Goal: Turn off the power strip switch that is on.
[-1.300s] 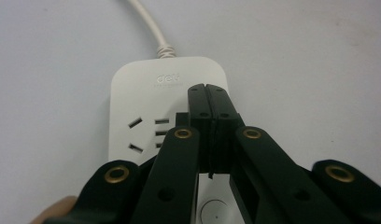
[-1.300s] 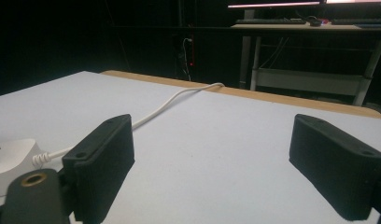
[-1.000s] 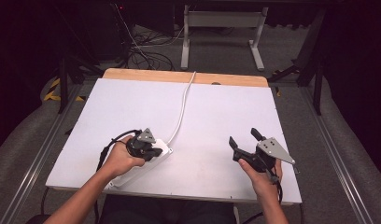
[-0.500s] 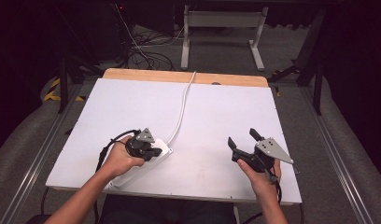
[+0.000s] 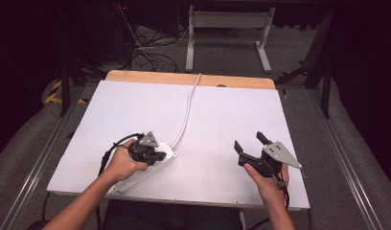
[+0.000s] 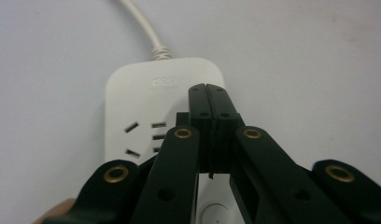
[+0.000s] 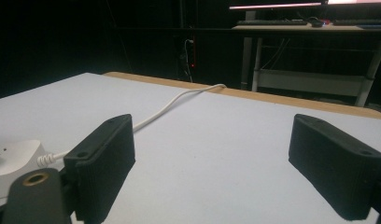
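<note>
A white power strip (image 5: 166,157) lies near the front left of the white table top (image 5: 232,110). Its white cable (image 5: 186,112) runs away over the far edge. My left gripper (image 5: 161,155) rests right over the strip, held by a hand. In the left gripper view the left gripper (image 6: 208,88) has its jaws pressed together, just above the power strip (image 6: 137,93) beside its sockets, with nothing seen between them. At the front right, my right gripper (image 5: 248,140) stands open and empty. The right gripper view shows the right gripper (image 7: 214,128) wide apart above bare table, with the strip (image 7: 13,158) at far left.
A wooden strip (image 5: 184,77) borders the table's far edge. Beyond it, a metal frame (image 5: 227,21) and loose cables (image 5: 145,55) sit on the dark floor. Rails run along both sides of the table.
</note>
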